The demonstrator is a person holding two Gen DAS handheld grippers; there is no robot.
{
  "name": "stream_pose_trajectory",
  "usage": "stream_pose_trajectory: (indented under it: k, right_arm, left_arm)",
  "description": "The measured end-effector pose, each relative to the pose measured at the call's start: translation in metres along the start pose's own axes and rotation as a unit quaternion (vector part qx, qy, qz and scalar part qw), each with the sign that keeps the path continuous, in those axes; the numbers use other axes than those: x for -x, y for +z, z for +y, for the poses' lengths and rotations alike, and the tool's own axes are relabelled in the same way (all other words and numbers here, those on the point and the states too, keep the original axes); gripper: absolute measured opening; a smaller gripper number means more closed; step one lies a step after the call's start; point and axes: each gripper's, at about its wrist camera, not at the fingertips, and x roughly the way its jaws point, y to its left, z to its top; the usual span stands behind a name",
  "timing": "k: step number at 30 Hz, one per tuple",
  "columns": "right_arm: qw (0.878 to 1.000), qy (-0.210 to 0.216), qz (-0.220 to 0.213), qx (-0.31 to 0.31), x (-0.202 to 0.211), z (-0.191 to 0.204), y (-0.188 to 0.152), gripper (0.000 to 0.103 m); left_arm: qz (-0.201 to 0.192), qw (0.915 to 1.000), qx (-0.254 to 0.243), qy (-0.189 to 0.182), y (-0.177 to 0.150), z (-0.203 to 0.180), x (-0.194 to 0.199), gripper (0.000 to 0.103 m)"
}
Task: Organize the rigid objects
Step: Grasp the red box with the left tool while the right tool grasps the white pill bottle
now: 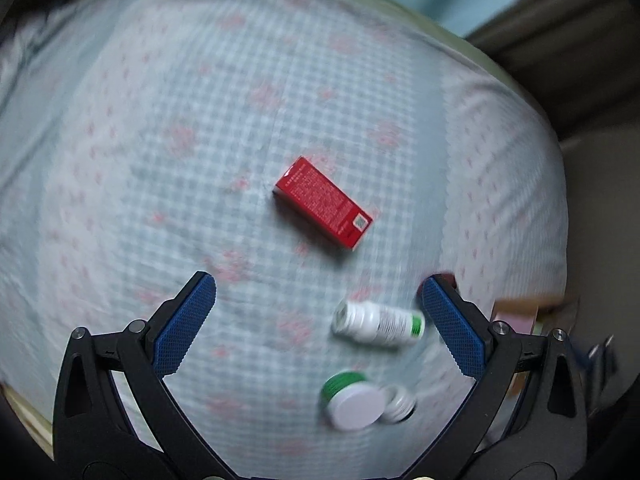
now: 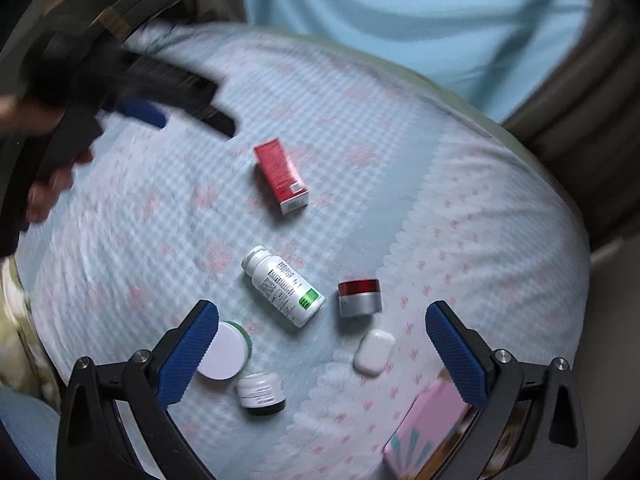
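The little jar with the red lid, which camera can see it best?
The right wrist view. There the red-lidded jar stands in plain sight on the checked cloth, beside the white bottle. In the left wrist view only a dark red sliver peeks from behind the left gripper, probably the same jar.

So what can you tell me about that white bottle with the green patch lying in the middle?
The white plastic bottle with a green patch lies on its side on the blue checked cloth with pink flowers. It has a white ribbed cap at one end, black print along its label and a bright green block near its base. It looks closed. Nothing touches it except the cloth; the small red and silver jar sits close beside it, apart.
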Motion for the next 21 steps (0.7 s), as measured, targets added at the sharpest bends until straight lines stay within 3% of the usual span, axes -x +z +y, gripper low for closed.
stream_pose_trajectory:
  k: [5,10,18,21]
  right_arm:
    - [0.995,0.011,0.018,0.099,-0.049,0.014,0.004,0.102]
    - [0.982,0.029,0.036,0.183,-0.101,0.028,-0.001,0.091]
    - [0.970,0.064,0.047,0.232,-0.146,0.043,-0.010,0.083]
    - [0.967,0.076,0.054,0.237,-0.158,0.045,-0.014,0.072]
  left_arm:
    - [0.027,0.9960,0.084,-0.015,0.024,0.005,-0.051,0.103]
    - [0.059,0.9859,0.155,-0.024,0.040,0.010,-0.109,0.101]
    - [0.097,0.9788,0.181,-0.001,0.047,0.013,-0.168,0.084]
    - [0.100,0.9781,0.183,0.004,0.046,0.014,-0.176,0.082]
